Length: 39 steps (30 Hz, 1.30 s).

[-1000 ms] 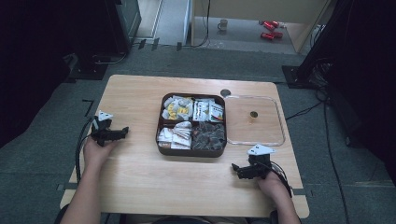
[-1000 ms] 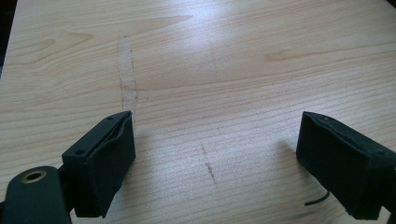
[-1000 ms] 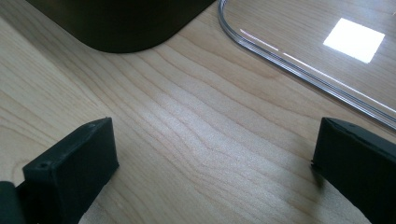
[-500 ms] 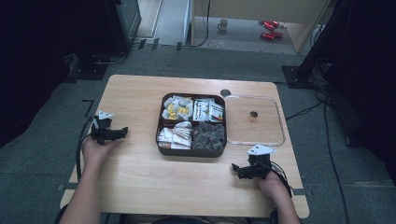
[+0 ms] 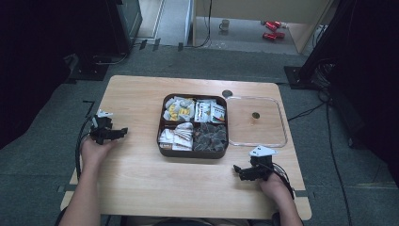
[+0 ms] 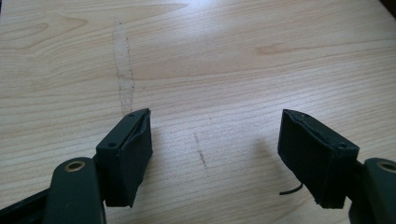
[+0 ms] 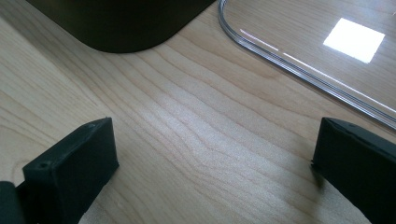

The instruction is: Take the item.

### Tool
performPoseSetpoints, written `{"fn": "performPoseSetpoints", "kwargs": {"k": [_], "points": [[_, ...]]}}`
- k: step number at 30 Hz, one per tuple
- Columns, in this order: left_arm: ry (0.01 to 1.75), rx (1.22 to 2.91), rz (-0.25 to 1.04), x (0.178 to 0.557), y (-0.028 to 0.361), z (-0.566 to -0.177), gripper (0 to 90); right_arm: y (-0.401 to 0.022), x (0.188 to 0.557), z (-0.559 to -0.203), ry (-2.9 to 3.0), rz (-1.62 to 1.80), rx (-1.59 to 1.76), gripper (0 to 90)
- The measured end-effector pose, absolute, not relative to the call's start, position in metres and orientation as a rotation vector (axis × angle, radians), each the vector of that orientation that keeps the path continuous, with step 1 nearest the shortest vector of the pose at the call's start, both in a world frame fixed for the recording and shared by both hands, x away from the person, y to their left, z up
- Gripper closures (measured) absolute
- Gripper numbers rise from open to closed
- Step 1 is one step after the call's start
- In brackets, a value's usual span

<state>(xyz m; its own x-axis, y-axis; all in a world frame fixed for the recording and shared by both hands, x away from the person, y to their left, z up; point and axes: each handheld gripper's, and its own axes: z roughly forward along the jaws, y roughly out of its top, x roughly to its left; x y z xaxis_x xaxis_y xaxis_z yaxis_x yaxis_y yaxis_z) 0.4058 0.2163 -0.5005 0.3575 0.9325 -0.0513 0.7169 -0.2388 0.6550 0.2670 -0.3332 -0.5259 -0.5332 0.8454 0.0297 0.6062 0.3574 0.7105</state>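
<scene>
A dark brown box (image 5: 193,151) with four parts, full of small packets, is seen in the middle of the pale wooden table (image 5: 141,188); a clear flat lid (image 5: 256,140) with round corners is laid just beside it; the left gripper (image 5: 123,131) is held well apart from the box, its jaws apart and just closing on nothing; the right gripper (image 5: 236,170) is held near the box's front corner, jaws wide apart over bare wood.

One brown box (image 5: 193,151) with four parts sits on the desk (image 5: 141,183). One clear lid (image 5: 268,141) lies right of it. Two grippers, left gripper (image 5: 121,132) and right gripper (image 5: 237,172), rest near.
</scene>
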Motion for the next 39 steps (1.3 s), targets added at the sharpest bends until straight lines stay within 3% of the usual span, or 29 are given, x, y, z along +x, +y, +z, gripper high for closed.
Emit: {"fn": "performPoseSetpoints", "kwargs": {"k": [1,39], "points": [[1.412,2.032,0.468,0.404,0.215,-0.498,34.1,-0.333,0.267,-0.526,2.283,0.975,1.278,0.0],[1.221,2.094,0.351,0.396,0.173,-0.458,45.4,-0.333,0.267,-0.526,2.282,0.975,1.279,0.0]]}}
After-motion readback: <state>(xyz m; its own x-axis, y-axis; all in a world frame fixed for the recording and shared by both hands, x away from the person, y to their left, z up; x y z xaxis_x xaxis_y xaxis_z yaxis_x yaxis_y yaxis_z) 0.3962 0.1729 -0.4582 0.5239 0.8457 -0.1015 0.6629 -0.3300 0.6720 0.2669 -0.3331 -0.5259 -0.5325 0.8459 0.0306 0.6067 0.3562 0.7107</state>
